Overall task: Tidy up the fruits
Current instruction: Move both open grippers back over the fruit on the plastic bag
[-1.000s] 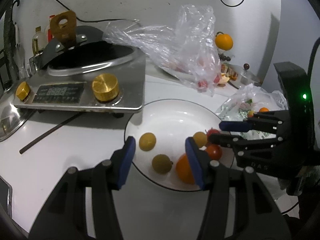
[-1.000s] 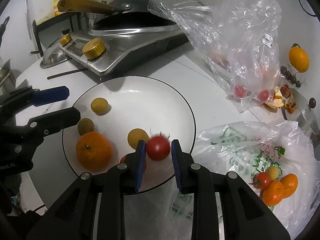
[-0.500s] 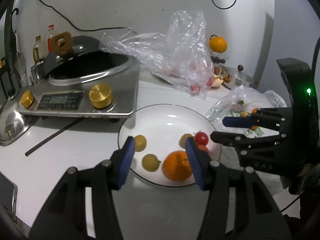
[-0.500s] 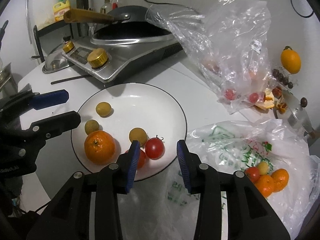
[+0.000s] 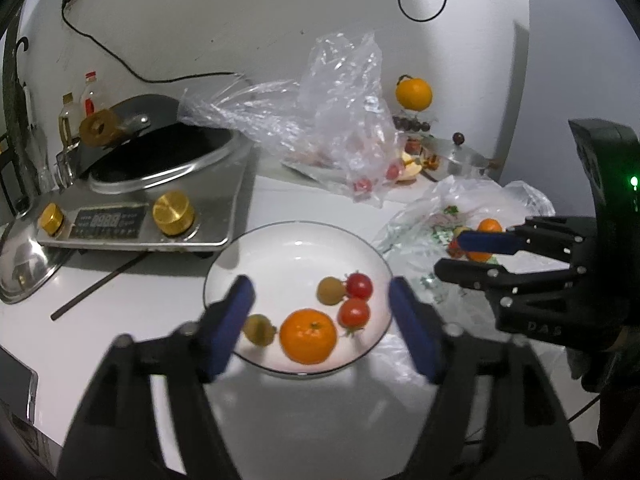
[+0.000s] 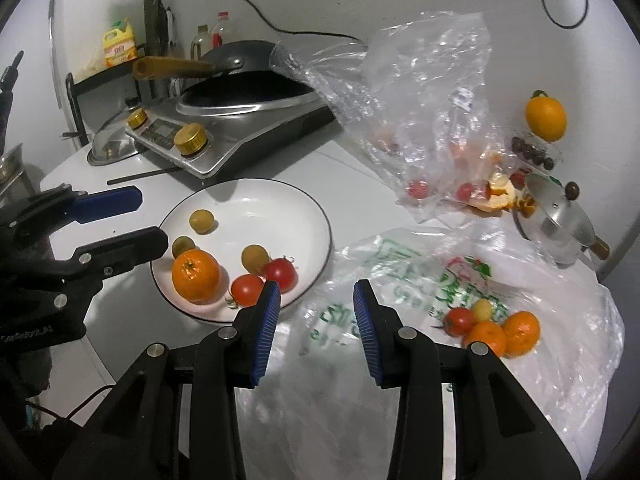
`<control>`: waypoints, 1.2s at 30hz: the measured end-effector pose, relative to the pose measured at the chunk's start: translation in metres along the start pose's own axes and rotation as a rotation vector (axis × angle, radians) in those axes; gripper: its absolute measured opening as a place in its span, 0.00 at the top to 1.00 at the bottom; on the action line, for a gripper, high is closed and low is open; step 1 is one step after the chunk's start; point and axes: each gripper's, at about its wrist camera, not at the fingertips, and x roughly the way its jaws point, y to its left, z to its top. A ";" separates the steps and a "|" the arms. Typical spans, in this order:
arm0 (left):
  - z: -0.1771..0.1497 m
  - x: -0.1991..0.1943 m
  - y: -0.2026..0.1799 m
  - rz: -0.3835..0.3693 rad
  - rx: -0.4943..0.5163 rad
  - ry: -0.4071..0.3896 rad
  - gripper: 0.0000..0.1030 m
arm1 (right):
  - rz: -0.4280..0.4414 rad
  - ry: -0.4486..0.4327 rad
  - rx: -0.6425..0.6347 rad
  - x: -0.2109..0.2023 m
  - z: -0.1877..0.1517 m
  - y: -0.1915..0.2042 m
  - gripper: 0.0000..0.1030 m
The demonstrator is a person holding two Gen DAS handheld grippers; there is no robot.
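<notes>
Left wrist view: left claw (image 5: 320, 320) spread, just widened, nothing grasped, above the plate (image 5: 296, 240).
Its blurred left finger (image 5: 230, 322) covers one small fruit; right claw (image 6: 316, 320) released, empty, plate left of it.

White wall (image 5: 248, 12) is taking up the whole top, with a black cable (image 5: 132, 68) hanging down at 10 o'clock. White counter (image 6: 360, 184) is sitting below it, a dark rack (image 6: 92, 80) standing at 9 o'clock. Lighting's looking dim.
</notes>
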 end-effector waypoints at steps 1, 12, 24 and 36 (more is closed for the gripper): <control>0.001 -0.001 -0.004 -0.003 0.005 0.001 0.29 | -0.002 -0.003 0.004 -0.003 -0.001 -0.002 0.61; 0.006 0.006 -0.045 -0.009 0.070 0.031 0.29 | -0.010 -0.047 0.055 -0.028 -0.019 -0.036 0.61; 0.010 0.023 -0.092 -0.013 0.119 0.068 0.29 | -0.013 -0.080 0.094 -0.044 -0.038 -0.078 0.61; 0.013 0.044 -0.135 -0.037 0.169 0.095 0.29 | -0.027 -0.084 0.144 -0.052 -0.061 -0.116 0.61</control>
